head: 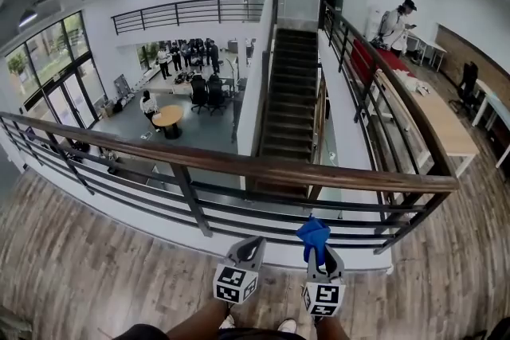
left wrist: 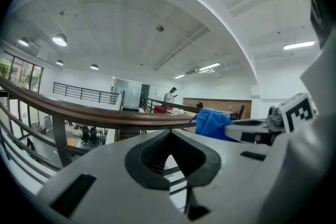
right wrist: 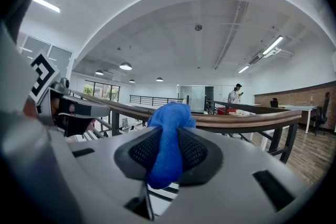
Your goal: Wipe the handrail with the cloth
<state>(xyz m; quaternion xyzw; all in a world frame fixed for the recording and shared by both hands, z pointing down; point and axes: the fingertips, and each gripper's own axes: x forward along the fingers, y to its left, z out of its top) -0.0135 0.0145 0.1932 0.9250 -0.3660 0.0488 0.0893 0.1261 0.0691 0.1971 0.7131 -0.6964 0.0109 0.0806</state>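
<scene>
Right hand-held gripper [head: 321, 255] is clenching the blue cloth [head: 313, 232] between its jaws, with the bunched end poking up past the tips. Left hand-held gripper [head: 249, 251] is sitting pinched together on nothing, just beside it. Both are hanging short of the wooden handrail [head: 263, 169] running along the edge of the floor [head: 96, 267], and the cloth is not yet touching it. Wiping looks about to begin: the cloth needs lifting onto the rail top, then sliding along it. No brand or writing is showing, only square markers [head: 232, 283] on the cubes.
</scene>
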